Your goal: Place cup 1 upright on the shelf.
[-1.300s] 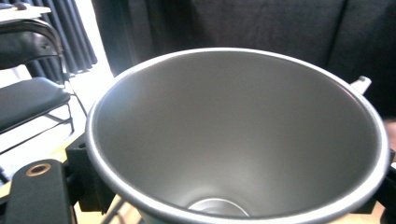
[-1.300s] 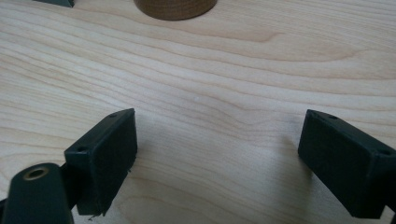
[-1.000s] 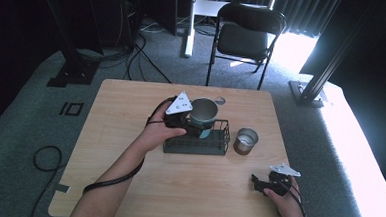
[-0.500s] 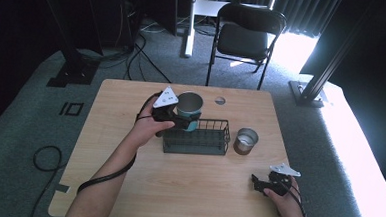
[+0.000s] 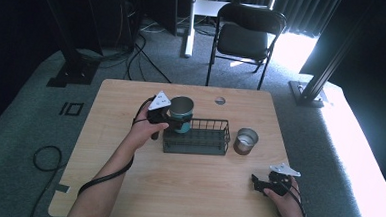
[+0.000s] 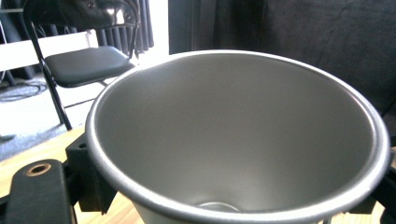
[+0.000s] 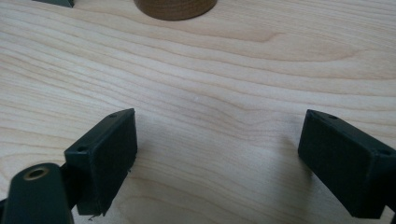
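Wood table [image 5: 187, 188]: left gripper [image 5: 166, 116] w/ jaws clamped on steel cup [image 5: 181, 108] has moved left, now over wire basket's [image 5: 195, 141] left end, prob. lifted clear. Right gripper [image 5: 262, 183] idle, jaws wide.

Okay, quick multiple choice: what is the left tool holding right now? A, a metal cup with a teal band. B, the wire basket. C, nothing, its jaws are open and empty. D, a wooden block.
A: the left tool grips the metal cup with the teal band, held over the left end of the wire basket; the left gripper view looks straight into that cup.
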`<state>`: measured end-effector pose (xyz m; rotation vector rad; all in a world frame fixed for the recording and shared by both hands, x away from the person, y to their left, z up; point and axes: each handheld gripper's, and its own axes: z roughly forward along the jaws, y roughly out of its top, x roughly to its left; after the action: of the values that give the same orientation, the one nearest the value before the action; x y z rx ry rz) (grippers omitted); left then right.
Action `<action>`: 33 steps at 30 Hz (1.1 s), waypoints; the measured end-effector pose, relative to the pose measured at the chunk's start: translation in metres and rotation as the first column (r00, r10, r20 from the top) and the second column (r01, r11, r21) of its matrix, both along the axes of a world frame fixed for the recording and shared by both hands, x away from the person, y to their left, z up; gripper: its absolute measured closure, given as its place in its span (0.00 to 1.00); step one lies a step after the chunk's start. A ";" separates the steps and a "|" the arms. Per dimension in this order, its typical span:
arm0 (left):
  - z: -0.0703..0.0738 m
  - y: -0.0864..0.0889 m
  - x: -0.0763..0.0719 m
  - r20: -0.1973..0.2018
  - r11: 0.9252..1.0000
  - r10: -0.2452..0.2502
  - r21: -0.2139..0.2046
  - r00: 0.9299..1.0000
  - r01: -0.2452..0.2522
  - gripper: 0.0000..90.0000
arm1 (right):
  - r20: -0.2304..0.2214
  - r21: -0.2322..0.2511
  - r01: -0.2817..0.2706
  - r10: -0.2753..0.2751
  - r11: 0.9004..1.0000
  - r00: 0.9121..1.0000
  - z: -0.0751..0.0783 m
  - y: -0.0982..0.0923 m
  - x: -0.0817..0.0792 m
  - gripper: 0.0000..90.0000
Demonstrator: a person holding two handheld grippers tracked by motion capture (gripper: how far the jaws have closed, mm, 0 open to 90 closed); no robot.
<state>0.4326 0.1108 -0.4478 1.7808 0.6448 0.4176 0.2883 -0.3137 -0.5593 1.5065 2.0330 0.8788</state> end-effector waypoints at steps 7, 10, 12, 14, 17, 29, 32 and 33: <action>-0.009 0.000 -0.003 0.001 1.000 -0.002 0.018 1.000 0.002 0.16 | 0.000 0.000 0.000 0.000 1.000 1.000 0.000 0.000 0.000 0.13; -0.014 -0.001 -0.004 -0.007 0.999 -0.009 0.033 1.000 0.009 0.16 | 0.000 0.000 0.000 0.000 1.000 1.000 0.000 0.000 0.000 0.13; -0.017 -0.001 -0.005 -0.001 0.999 -0.012 0.049 1.000 0.012 0.16 | 0.000 0.000 0.000 0.000 1.000 1.000 0.000 0.000 0.000 0.13; -0.019 -0.001 -0.005 -0.012 0.999 -0.015 0.041 1.000 0.016 0.16 | 0.000 0.000 0.000 0.000 1.000 1.000 0.000 0.000 0.000 0.13; -0.022 0.000 -0.007 -0.003 0.999 -0.011 0.034 1.000 0.011 0.16 | 0.000 0.000 0.000 0.000 1.000 1.000 0.000 0.000 0.000 0.13; -0.033 0.000 -0.015 -0.018 0.996 -0.061 0.063 0.998 0.062 0.10 | 0.000 0.000 0.000 0.000 1.000 1.000 0.000 0.000 0.000 0.13; -0.032 0.001 -0.017 -0.021 0.995 -0.072 0.072 0.997 0.074 0.02 | 0.000 0.000 0.000 0.000 1.000 1.000 0.000 0.000 0.000 0.13; -0.032 0.001 -0.017 -0.018 0.995 -0.059 0.082 0.998 0.060 0.02 | 0.000 0.000 0.000 0.000 1.000 1.000 0.000 0.000 0.000 0.13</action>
<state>0.4154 0.1116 -0.4795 1.8790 0.5910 0.3952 0.2883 -0.3136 -0.5593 1.5068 2.0328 0.8788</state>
